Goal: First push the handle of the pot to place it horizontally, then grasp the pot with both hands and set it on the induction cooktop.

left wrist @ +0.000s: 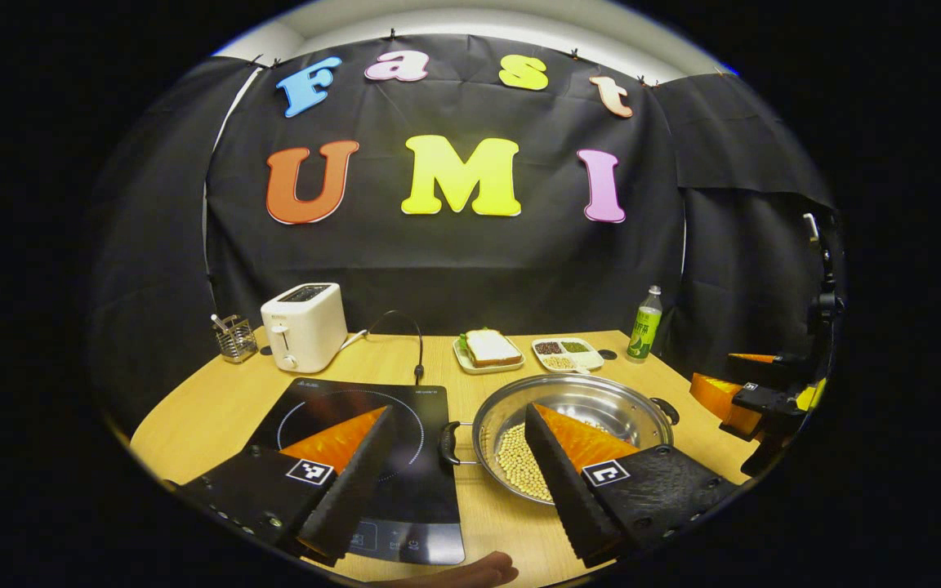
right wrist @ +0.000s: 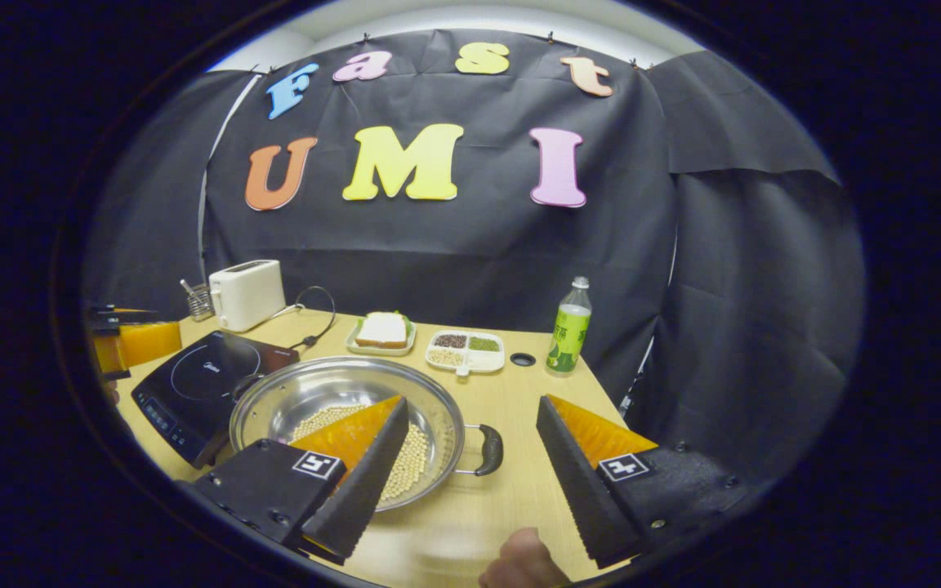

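A wide steel pot (left wrist: 601, 394) with soybeans in it sits on the wooden table, just right of the black induction cooktop (left wrist: 332, 412). Its two black handles point left (left wrist: 448, 443) and right (left wrist: 666, 408). My left gripper (left wrist: 459, 412) is open, the left handle lying below the gap between its fingers. In the right gripper view the pot (right wrist: 315, 392) is at lower left and its right handle (right wrist: 488, 449) lies between the fingers of my open right gripper (right wrist: 471, 404). The cooktop (right wrist: 193, 380) is bare. Neither gripper touches the pot.
Along the back stand a white toaster (left wrist: 305, 325), a wire utensil holder (left wrist: 235, 337), a sandwich on a tray (left wrist: 488, 349), a divided dish of beans (left wrist: 566, 351) and a green bottle (left wrist: 644, 324). The toaster's cable (left wrist: 405, 327) loops behind the cooktop. The table edge is close on the right.
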The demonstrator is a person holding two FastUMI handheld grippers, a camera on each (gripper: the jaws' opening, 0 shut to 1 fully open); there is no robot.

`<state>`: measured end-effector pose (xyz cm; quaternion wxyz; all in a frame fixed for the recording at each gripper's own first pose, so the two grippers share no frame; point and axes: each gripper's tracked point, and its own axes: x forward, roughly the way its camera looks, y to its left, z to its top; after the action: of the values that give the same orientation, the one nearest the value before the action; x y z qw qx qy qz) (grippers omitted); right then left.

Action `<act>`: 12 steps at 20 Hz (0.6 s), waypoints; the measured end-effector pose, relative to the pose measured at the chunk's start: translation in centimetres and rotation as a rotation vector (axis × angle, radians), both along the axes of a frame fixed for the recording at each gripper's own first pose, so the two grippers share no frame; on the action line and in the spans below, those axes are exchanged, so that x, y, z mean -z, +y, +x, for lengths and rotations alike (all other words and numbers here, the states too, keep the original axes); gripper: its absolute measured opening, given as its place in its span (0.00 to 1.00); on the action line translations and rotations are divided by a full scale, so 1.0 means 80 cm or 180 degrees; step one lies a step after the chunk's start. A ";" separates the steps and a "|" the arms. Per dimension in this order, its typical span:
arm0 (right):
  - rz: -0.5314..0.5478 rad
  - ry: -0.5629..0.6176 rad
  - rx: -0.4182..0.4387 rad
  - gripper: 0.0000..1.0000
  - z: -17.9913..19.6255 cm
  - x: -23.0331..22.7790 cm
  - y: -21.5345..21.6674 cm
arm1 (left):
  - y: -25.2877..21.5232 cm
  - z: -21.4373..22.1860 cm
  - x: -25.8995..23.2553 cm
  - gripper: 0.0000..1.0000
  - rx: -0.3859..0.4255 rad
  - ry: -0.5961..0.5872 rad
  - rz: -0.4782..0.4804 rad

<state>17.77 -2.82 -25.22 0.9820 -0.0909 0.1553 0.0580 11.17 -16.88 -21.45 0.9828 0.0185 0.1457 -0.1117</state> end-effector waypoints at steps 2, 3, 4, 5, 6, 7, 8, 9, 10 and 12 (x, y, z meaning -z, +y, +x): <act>0.0045 0.0064 0.0038 1.00 0.009 0.012 -0.003 | -0.002 0.017 0.018 0.95 -0.0039 0.0109 0.0056; 0.0091 0.0049 0.0076 1.00 0.017 0.015 -0.005 | -0.003 0.025 0.029 0.95 -0.0048 0.0167 0.0079; 0.0142 0.0033 0.0121 1.00 0.027 0.020 -0.008 | -0.004 0.032 0.038 0.95 -0.0056 0.0219 0.0107; 0.0181 0.0053 0.0134 1.00 0.034 0.027 -0.008 | -0.005 0.038 0.045 0.95 -0.0056 0.0250 0.0140; 0.0191 0.0092 0.0154 1.00 0.039 0.037 -0.010 | -0.006 0.045 0.052 0.95 -0.0047 0.0284 0.0163; 0.0192 0.0134 0.0178 1.00 0.044 0.046 -0.013 | -0.009 0.053 0.062 0.95 -0.0040 0.0343 0.0164; 0.0202 0.0184 0.0193 1.00 0.050 0.055 -0.014 | -0.013 0.057 0.073 0.95 -0.0036 0.0422 0.0157; 0.0209 0.0241 0.0190 1.00 0.053 0.064 -0.015 | -0.015 0.061 0.083 0.95 -0.0021 0.0496 0.0145; 0.0213 0.0293 0.0198 1.00 0.057 0.073 -0.016 | -0.018 0.065 0.092 0.95 -0.0005 0.0562 0.0147; 0.0198 0.0374 0.0252 1.00 0.064 0.087 -0.024 | -0.021 0.071 0.111 0.95 0.0016 0.0692 0.0196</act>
<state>22.90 -4.78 -32.18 0.9750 -0.0506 0.2142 0.0292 16.86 -18.54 -30.30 0.9599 0.0368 0.2547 -0.1110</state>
